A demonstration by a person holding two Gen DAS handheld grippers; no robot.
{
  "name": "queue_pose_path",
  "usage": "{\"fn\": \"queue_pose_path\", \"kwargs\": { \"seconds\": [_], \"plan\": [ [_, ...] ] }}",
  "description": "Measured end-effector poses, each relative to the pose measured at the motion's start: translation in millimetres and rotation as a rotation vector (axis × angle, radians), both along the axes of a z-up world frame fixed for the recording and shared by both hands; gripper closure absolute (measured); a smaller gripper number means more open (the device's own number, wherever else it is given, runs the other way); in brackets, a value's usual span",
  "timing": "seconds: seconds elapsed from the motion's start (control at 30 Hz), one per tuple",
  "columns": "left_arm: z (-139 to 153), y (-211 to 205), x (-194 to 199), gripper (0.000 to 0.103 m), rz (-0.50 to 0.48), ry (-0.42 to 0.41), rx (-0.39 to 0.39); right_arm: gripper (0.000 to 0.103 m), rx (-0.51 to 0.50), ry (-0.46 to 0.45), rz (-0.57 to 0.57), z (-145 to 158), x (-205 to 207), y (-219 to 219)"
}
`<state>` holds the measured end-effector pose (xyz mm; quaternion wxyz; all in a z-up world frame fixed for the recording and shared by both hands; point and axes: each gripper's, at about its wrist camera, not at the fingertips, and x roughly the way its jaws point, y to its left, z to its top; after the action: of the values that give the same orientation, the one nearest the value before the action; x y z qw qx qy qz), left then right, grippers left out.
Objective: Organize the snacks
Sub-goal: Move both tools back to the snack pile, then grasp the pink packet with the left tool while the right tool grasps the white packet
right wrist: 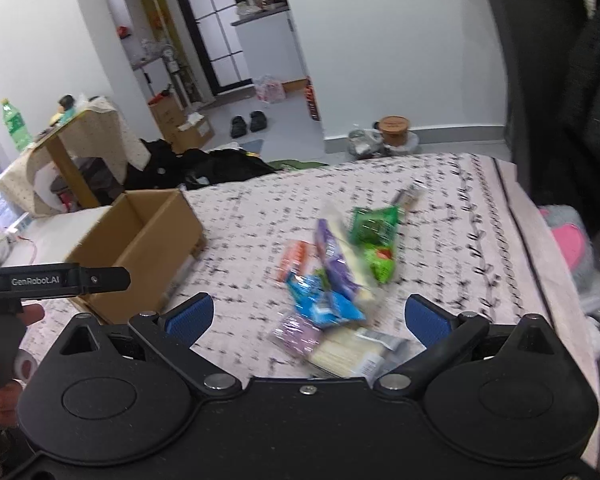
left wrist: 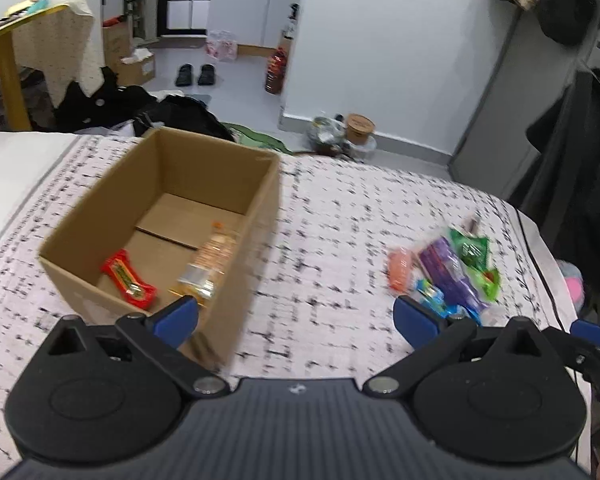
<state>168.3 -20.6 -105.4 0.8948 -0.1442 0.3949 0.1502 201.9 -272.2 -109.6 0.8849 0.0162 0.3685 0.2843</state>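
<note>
An open cardboard box (left wrist: 236, 216) stands on the patterned bedspread (left wrist: 340, 216). Inside lie a red snack packet (left wrist: 129, 278) and a clear bottle (left wrist: 209, 266). A pile of snack packets (left wrist: 448, 272) lies to the right; it also shows in the right wrist view (right wrist: 336, 276), with purple, green, blue and orange packets. My left gripper (left wrist: 296, 320) is open and empty, just in front of the box's near right corner. My right gripper (right wrist: 308, 316) is open and empty, over the near end of the pile. The box also shows at left in the right wrist view (right wrist: 140, 240).
The bed's far edge drops to a floor with black clothes (left wrist: 148, 108), boxes, slippers (left wrist: 196, 74) and a round container (left wrist: 359, 128). Dark coats (left wrist: 580, 152) hang at the right. The left gripper's body (right wrist: 52, 278) and a hand show at left in the right wrist view.
</note>
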Motion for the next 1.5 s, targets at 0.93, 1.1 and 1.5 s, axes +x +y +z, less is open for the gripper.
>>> {"fn": "queue_pose_path", "kwargs": {
  "seconds": [0.93, 1.1, 1.5],
  "plan": [
    [-62, -71, 48, 0.016, -0.245, 0.038, -0.024, 0.034, -0.011, 0.184, -0.075, -61, 24, -24],
    [-74, -78, 60, 0.026, -0.274, 0.046, -0.025, 0.043, 0.004, 0.244, -0.087, -74, 37, -22],
    [-94, -89, 68, 0.038, -0.289, 0.068, -0.011, 0.076, 0.062, 0.25, -0.037, -82, 47, -14]
  ]
}}
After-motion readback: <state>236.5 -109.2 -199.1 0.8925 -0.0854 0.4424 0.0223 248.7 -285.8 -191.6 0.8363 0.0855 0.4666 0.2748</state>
